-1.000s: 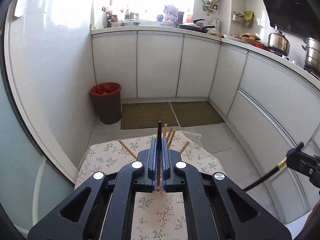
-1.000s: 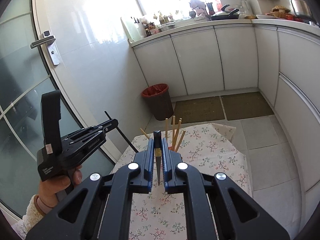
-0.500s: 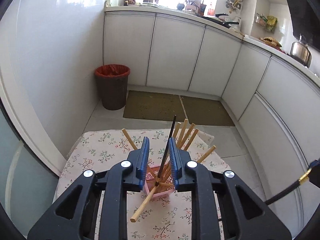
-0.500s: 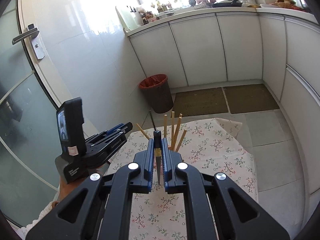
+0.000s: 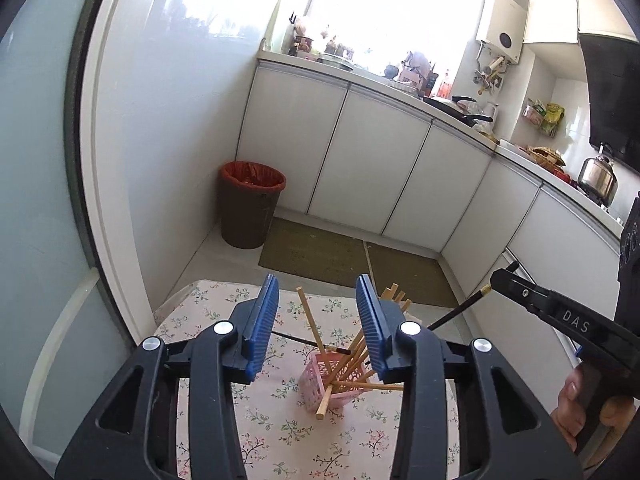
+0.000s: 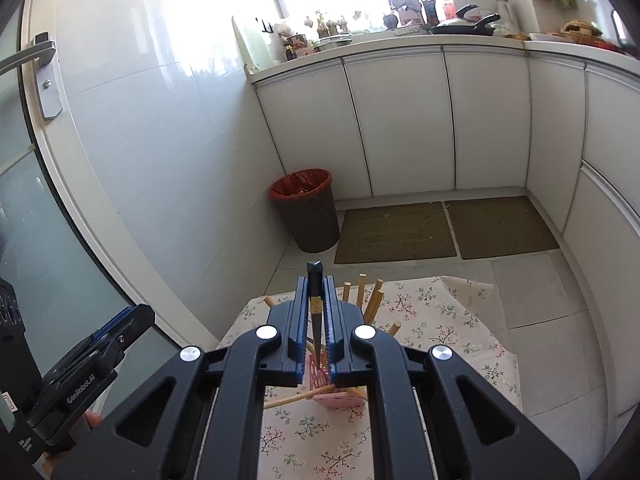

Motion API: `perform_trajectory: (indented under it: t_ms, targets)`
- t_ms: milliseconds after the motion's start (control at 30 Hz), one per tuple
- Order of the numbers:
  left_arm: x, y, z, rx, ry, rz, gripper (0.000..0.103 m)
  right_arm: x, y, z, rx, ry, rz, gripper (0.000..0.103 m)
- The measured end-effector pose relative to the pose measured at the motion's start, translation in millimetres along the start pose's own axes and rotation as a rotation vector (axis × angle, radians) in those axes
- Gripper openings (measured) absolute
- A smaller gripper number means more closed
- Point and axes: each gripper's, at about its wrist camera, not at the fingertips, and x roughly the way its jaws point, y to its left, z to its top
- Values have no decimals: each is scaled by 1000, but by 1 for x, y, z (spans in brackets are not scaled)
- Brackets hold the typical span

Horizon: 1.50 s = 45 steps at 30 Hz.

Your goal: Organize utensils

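On the floral tablecloth point(image 5: 280, 432), a pink basket point(image 5: 320, 376) is seen, with wooden chopsticks point(image 5: 308, 320) leaning out of it and a black chopstick point(image 5: 304, 340) lying across its rim. Above it the left gripper point(image 5: 316, 320) is held with its jaws apart; they have just been opening, and nothing is pinched between the blue pads point(image 5: 262, 320). To the right, a second black chopstick point(image 6: 315, 312) is clamped upright in the right gripper point(image 6: 316, 320), whose jaws are pressed together on it over the basket. A lined bin point(image 6: 308, 208) is seen on the floor beyond.
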Motion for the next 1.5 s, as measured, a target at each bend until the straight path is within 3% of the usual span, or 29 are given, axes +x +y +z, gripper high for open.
perform_trajectory:
  t_ms: [300, 433, 600, 700, 800, 933, 1100, 1200, 1300, 1367, 1500]
  targets:
    - [45, 45, -9, -107, 159, 35, 39, -17, 9, 10, -1, -34, 36, 8]
    - [97, 78, -25, -192, 333, 76, 66, -32, 8, 7, 4, -31, 68, 8]
    - [188, 123, -51, -312, 606, 102, 66, -56, -6, -17, -5, -44, 82, 8]
    - [230, 132, -57, -334, 674, 130, 65, -60, -23, -35, 19, -28, 94, 8]
    - [270, 133, -56, -309, 693, 177, 62, -58, -42, -47, 57, -11, 112, 8]
    - [315, 145, -58, -376, 733, 216, 62, -52, -64, -55, 78, 0, 108, 9]
    - [352, 145, -64, -365, 766, 264, 56, -41, -91, -56, 111, 12, 98, 9]
    - [360, 135, -59, -276, 752, 300, 57, -35, -105, -57, 135, 12, 91, 9]
    - [366, 120, -57, -150, 736, 360, 42, -30, -116, -59, 162, 17, 99, 10]
    - [369, 111, -55, -81, 716, 358, 18, -28, -120, -60, 168, 18, 94, 10]
    - [379, 103, -52, -70, 692, 317, 6, -25, -125, -62, 170, 21, 77, 10]
